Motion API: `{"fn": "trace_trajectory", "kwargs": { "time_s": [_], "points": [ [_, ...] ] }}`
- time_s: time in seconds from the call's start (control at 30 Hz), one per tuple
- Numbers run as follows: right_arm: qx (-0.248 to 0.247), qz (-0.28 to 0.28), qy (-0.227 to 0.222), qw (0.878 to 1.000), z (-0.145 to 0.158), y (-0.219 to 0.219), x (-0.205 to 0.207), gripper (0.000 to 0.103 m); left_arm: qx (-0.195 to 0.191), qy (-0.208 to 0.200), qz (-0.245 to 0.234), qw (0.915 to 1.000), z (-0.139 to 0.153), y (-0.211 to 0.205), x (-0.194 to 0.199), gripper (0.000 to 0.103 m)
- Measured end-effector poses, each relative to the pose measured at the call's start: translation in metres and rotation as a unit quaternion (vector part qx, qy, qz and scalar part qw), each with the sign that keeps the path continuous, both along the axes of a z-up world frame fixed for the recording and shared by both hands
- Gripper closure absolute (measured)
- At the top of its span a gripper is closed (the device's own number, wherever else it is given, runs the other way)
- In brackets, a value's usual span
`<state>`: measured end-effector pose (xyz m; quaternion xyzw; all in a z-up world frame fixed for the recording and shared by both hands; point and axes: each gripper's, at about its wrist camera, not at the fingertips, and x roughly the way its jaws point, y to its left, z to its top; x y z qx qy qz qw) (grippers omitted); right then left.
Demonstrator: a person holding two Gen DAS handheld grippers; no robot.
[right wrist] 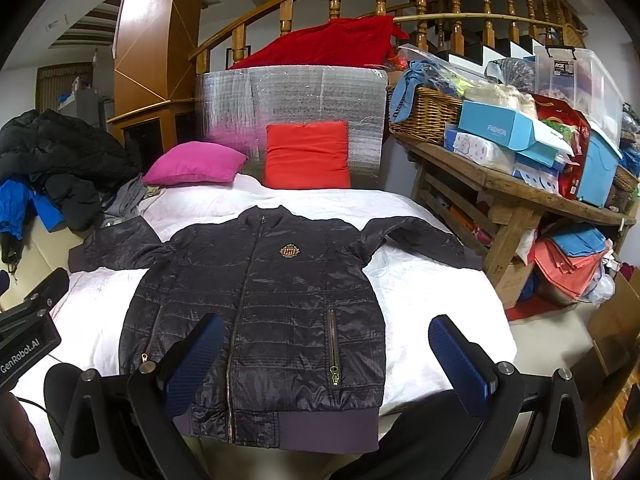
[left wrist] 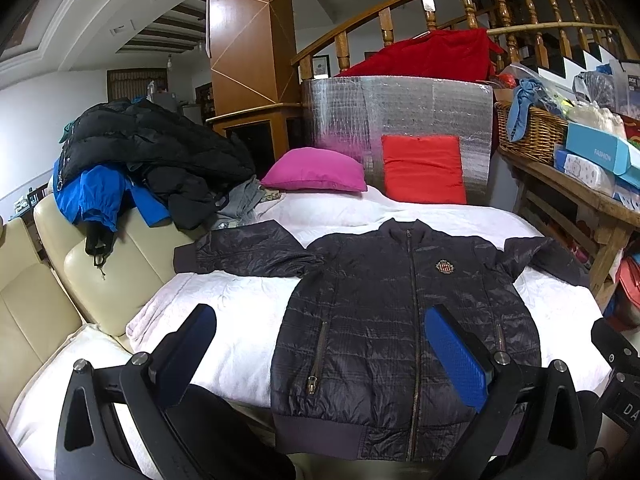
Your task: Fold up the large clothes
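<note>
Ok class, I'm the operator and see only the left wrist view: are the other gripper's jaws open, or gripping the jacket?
Observer: The right gripper has its jaws open and holds nothing, above the jacket.
Operator: My left gripper hides part of the hem. Is it folded up there?
Observer: No, the hem runs unfolded to its corner.
Operator: What lies under the wooden table?
Observer: A stack of folded orange and blue cloths.
</note>
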<state>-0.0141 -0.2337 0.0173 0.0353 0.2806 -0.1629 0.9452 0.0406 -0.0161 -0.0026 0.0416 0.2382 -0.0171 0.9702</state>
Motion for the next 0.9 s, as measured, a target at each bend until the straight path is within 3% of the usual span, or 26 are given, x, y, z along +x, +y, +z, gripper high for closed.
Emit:
{"fn": "trace_trajectory", "kwargs": {
  "time_s": [0.9],
  "points": [
    [-0.006,-0.002,0.000,1.000,0.0028,0.0012,-0.0002,0.000,0.000,0.005,-0.003,1.0000,-0.0021,-0.0021,0.0004,0.000]
  ]
}}
